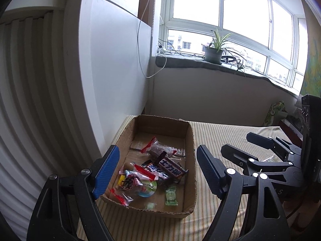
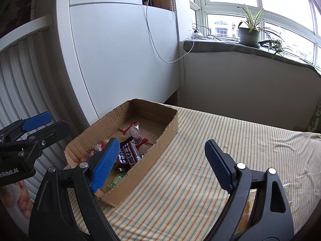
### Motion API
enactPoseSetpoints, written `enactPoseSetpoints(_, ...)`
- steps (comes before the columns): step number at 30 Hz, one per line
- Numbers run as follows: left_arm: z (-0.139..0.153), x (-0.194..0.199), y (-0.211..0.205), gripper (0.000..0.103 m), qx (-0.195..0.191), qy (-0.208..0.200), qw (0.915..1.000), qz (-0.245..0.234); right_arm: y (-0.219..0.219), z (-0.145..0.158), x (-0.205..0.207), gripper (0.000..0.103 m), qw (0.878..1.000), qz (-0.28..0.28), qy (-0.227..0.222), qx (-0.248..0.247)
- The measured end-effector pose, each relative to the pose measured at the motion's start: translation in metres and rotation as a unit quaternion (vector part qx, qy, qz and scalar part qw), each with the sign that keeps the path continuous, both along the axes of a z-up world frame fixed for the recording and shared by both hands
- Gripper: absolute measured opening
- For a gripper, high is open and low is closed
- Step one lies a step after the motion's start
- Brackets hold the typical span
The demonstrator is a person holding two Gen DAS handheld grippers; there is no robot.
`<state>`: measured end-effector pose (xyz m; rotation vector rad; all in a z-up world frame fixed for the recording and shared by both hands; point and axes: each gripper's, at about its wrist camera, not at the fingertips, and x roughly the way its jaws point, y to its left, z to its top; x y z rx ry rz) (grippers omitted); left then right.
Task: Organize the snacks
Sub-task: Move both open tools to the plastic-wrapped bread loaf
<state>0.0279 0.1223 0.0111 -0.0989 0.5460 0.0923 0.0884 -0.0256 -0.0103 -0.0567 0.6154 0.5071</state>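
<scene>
An open cardboard box (image 1: 191,160) sits on a striped tablecloth near the wall; it also shows in the right wrist view (image 2: 140,170). Inside lie several wrapped snacks: a Snickers bar (image 1: 172,168), a green candy (image 1: 171,195), a red-ended dark packet (image 1: 158,148) and small sweets (image 1: 130,180). My left gripper (image 1: 158,172) is open and empty, hovering over the box's near end. My right gripper (image 2: 162,166) is open and empty, above the cloth beside the box's right wall. The right gripper shows in the left wrist view (image 1: 250,146), and the left one in the right wrist view (image 2: 44,122).
A white cabinet (image 2: 120,60) and ribbed radiator cover (image 1: 30,100) stand left of the box. A windowsill holds a potted plant (image 1: 213,50) and cables. A green package (image 1: 275,112) sits at the far right. A clear wrapper (image 2: 289,192) lies on the striped cloth (image 2: 220,140).
</scene>
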Motion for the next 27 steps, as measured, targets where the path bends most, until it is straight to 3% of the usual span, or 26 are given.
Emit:
enactPoseSetpoints(6, -0.002, 0.002, -0.002, 0.079, 0.005, 0.003, 0.9999, 0.010, -0.016, 0.002, -0.008, 0.089, 0.997, -0.054, -0.029, -0.048)
enactPoseSetpoints(11, -0.008, 0.017, -0.031, 0.079, 0.026, 0.017, 0.9995, 0.001, -0.067, -0.003, -0.014, 0.089, 0.993, -0.094, -0.029, -0.060)
enactPoseSetpoints(19, -0.008, 0.039, -0.113, 0.079, 0.047, 0.015, 0.9966, -0.066, -0.170, -0.006, -0.026, 0.089, 0.983, -0.172, -0.016, -0.062)
enactPoseSetpoints(27, -0.006, 0.040, -0.163, 0.080, 0.065, 0.016, 0.9915, -0.112, -0.206, -0.005, -0.036, 0.090, 0.980, -0.189, -0.015, -0.057)
